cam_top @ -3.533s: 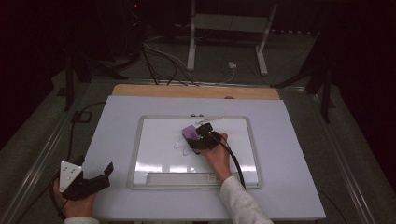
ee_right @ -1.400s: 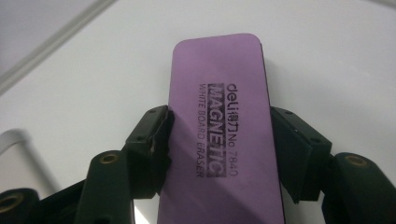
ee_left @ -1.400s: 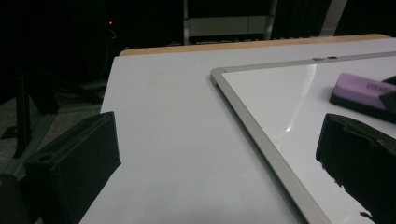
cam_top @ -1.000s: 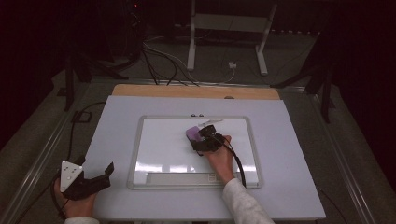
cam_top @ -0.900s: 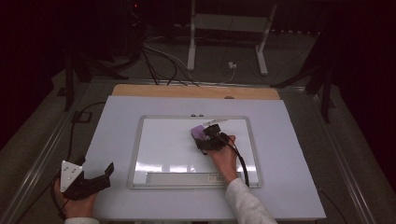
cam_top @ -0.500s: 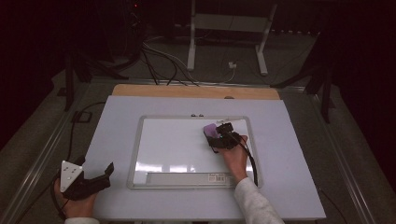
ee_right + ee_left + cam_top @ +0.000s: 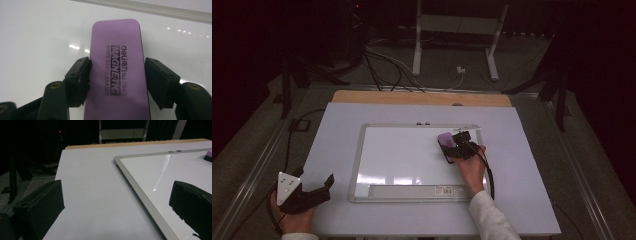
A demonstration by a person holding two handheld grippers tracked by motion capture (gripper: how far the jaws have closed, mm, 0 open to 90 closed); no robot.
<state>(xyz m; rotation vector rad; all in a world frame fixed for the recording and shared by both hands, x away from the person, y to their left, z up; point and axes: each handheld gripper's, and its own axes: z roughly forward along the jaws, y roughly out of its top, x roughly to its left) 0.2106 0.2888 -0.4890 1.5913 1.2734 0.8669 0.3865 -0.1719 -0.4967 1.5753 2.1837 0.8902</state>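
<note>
One flat purple eraser (image 7: 117,67), clamped.

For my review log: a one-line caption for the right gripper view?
Right hand-held gripper clamps a purple magnetic eraser flat on the whiteboard.

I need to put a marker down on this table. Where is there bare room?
Free: the table strip between the whiteboard's left frame and the left tongs; the strip right of the board; the board's left half. Crowded: the board's upper right corner, where the right tongs grip the purple eraser.
</note>
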